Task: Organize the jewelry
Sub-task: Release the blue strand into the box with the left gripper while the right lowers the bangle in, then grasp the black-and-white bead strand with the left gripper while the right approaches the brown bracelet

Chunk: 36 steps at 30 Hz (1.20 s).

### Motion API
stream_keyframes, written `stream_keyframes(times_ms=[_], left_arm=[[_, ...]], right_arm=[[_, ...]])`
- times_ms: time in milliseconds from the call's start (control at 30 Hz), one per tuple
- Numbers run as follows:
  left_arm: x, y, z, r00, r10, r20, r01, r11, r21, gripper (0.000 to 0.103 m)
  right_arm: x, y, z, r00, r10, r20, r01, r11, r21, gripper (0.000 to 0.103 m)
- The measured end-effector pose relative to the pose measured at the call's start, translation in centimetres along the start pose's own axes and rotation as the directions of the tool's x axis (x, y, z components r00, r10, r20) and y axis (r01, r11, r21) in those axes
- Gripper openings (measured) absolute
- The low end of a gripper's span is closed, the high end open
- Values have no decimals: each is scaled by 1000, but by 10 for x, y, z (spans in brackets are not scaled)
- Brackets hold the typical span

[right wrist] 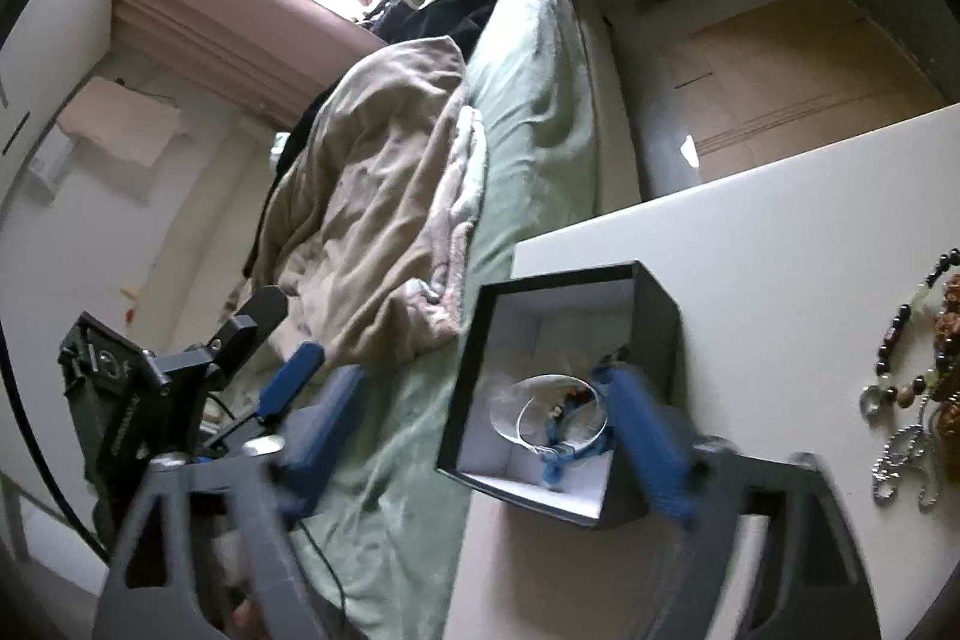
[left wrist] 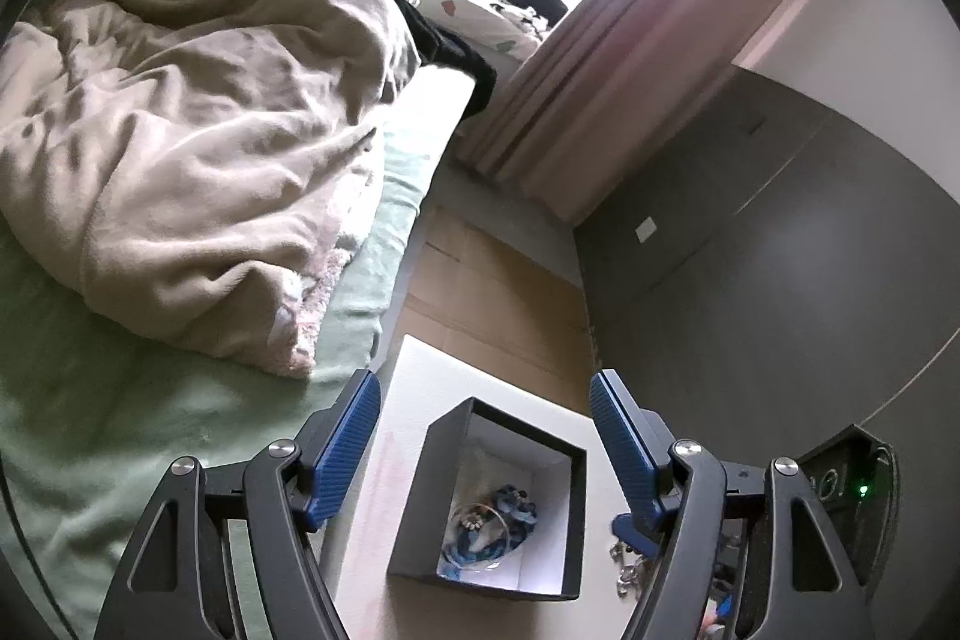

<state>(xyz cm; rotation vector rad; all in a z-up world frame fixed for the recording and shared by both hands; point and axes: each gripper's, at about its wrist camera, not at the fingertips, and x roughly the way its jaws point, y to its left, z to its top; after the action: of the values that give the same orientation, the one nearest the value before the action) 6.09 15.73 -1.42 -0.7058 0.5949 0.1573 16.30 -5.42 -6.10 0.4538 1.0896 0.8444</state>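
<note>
White tabletop [right wrist: 750,232] by the bed carries my black box [right wrist: 651,334] straight ahead of both wide, empty grippers, while the loose bead bracelets [right wrist: 900,358] lie right, nearest my right gripper [right wrist: 480,436].

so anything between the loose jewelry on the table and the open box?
Nothing visible. The loose bead bracelets and silver chain lie on the white table, to the right of the open black box. The tabletop between them is bare, and the box top is uncovered.
</note>
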Motion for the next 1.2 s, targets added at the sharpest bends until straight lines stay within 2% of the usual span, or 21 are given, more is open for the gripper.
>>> stream_keyframes(times_ms=[200, 300, 333, 433, 633, 800, 933, 1033, 1200], left_arm=[[2, -7, -7, 1000, 0, -22, 0, 1000, 19, 73], [6, -13, -13, 999, -9, -44, 10, 999, 34, 73], [8, -15, -15, 999, -10, -50, 12, 999, 39, 73], [12, -21, -24, 998, -8, -70, 12, 998, 56, 73], [23, -40, -45, 994, -2, -107, 14, 994, 108, 73], [27, -60, -62, 991, -34, -131, 52, 988, 143, 73], [28, -74, -72, 988, -51, -145, 75, 984, 162, 73], [29, -85, -79, 986, -61, -155, 89, 979, 183, 73], [23, -103, -89, 987, -65, -148, 98, 969, 227, 73]], right_arm=[[-26, -11, -6, 997, -70, 29, 70, 998, 4, 93], [-42, -19, -9, 991, -122, 51, 122, 993, 9, 99], [-49, -24, -10, 986, -153, 61, 152, 988, 19, 103], [-68, -35, -10, 976, -199, 85, 196, 980, 42, 103], [-106, -56, -7, 953, -266, 148, 254, 963, 94, 103], [-133, -73, -5, 935, -298, 193, 276, 952, 130, 103], [-150, -81, -6, 906, -364, 215, 342, 930, 134, 103], [-165, -89, -9, 889, -394, 232, 367, 918, 151, 103], [-198, -105, -11, 849, -454, 270, 418, 890, 182, 103]])
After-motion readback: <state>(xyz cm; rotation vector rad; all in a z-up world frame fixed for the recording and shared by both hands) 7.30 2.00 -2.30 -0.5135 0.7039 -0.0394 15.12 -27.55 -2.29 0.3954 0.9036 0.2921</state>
